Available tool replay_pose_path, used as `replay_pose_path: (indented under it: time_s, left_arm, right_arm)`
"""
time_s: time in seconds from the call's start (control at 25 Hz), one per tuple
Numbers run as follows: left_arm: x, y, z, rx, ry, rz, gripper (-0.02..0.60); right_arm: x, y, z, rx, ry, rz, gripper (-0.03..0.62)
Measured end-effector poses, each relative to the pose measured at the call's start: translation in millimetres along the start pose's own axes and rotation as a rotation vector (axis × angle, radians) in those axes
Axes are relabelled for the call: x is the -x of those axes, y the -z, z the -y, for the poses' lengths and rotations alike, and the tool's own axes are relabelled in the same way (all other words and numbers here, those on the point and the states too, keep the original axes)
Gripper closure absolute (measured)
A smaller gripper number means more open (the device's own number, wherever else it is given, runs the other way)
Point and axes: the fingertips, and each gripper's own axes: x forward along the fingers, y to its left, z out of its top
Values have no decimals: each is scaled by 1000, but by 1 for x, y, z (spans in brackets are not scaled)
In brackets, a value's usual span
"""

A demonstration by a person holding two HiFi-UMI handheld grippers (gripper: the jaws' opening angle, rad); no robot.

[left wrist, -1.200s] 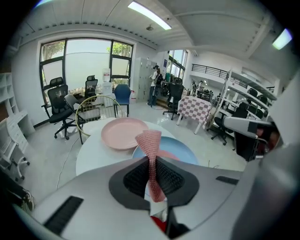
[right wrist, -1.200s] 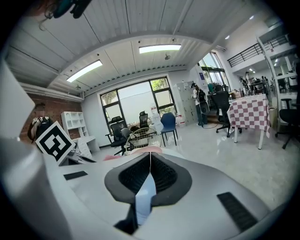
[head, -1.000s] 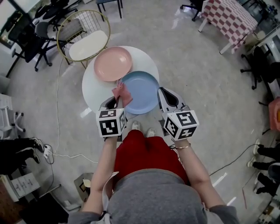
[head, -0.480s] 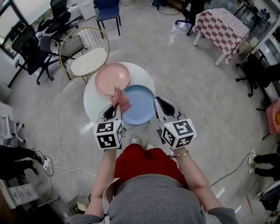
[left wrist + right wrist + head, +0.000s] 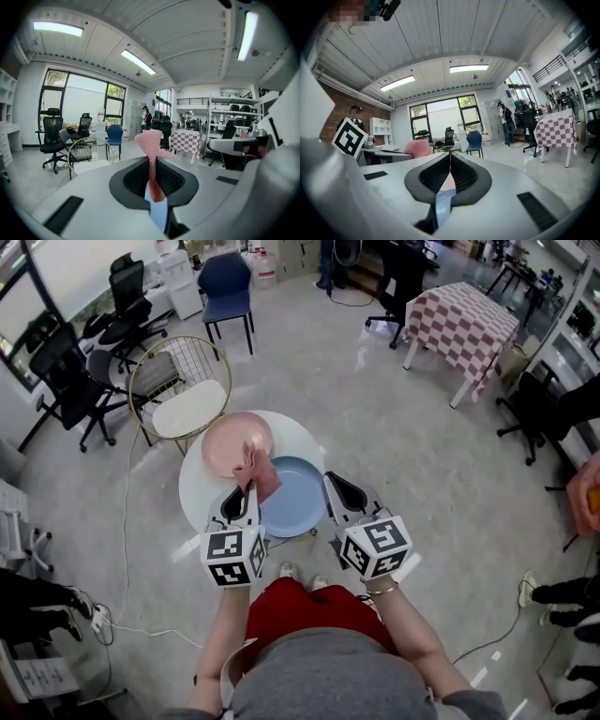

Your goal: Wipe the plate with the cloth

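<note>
Grey left gripper [image 5: 244,498] is pinching the pink cloth [image 5: 255,470]: its jaws are pressing on the lower fold, and the rest is standing up past the tips. The right gripper [image 5: 337,491] is carrying nothing, with its jaws pressed together tip to tip. Both are hovering at the near edge of the blue plate [image 5: 298,498], the cloth over its left rim. The plate is lying on the white round table [image 5: 192,479], just beside a pink plate [image 5: 234,439]. A gold wire chair [image 5: 183,390] is standing beyond the table, and a checkered table [image 5: 461,324] well apart.
</note>
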Motion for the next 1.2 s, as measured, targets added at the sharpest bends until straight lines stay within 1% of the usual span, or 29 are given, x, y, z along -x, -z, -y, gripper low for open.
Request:
replay_pose_path:
  time_s: [0.16,0.52,0.72,0.96,1.2]
  left_arm:
    - [1,-16,7,-7,15,59,548]
    - [2,-42,12,-29,15,137,548]
    - [4,-52,17,-57,6,179,548]
    - [9,-54,20,-57,9,201,548]
    - [8,-46,15,-44,11,189,548]
  right_arm:
    - [1,-9,1,10,-6,19,565]
    - [2,-30,7,30,-2,65,565]
    - [4,-34,10,64,1,66,566]
    - [6,-40,14,94,2,68,566]
    - [2,-37,24,83,7,65,566]
